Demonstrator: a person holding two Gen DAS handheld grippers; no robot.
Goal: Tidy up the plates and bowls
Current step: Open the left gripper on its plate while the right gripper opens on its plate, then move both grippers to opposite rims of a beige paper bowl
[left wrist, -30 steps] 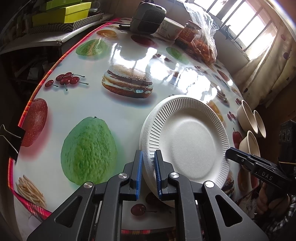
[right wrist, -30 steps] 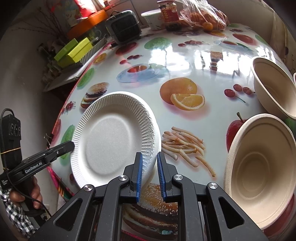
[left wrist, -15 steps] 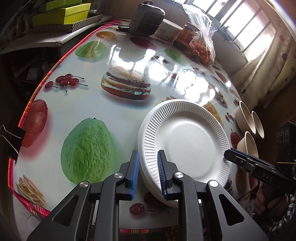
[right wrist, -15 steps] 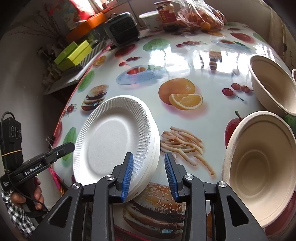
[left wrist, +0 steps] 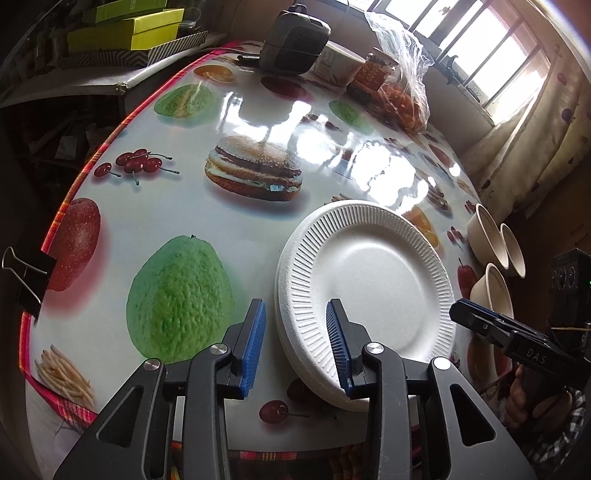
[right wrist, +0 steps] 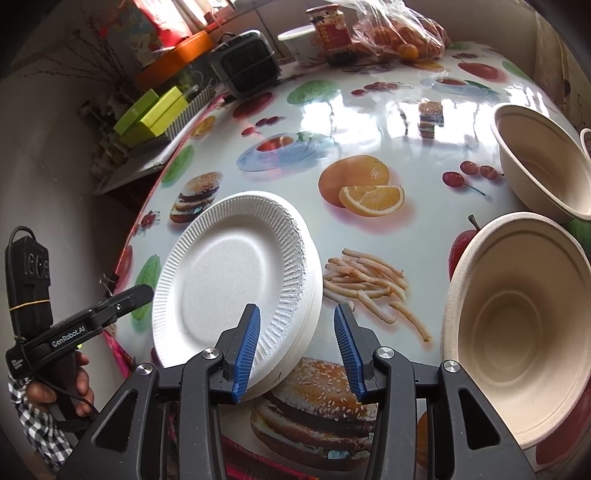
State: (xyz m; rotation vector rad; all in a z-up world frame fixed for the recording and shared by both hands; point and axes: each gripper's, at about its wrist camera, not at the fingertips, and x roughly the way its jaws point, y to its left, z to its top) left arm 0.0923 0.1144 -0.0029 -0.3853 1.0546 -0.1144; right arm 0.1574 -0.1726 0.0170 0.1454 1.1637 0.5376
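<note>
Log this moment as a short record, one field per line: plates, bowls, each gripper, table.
plates: white foam plate stack lying flat on the table, near its front edge
bowls: three beige bowls; nearest bowl, second bowl, third bowl apart, not nested
left gripper: jaws open, straddling the stack's rim, holding nothing
right gripper: jaws open, straddling the opposite rim, holding nothing
table: glossy food-print cloth
back of table: black appliance, jar, bag of oranges
</note>
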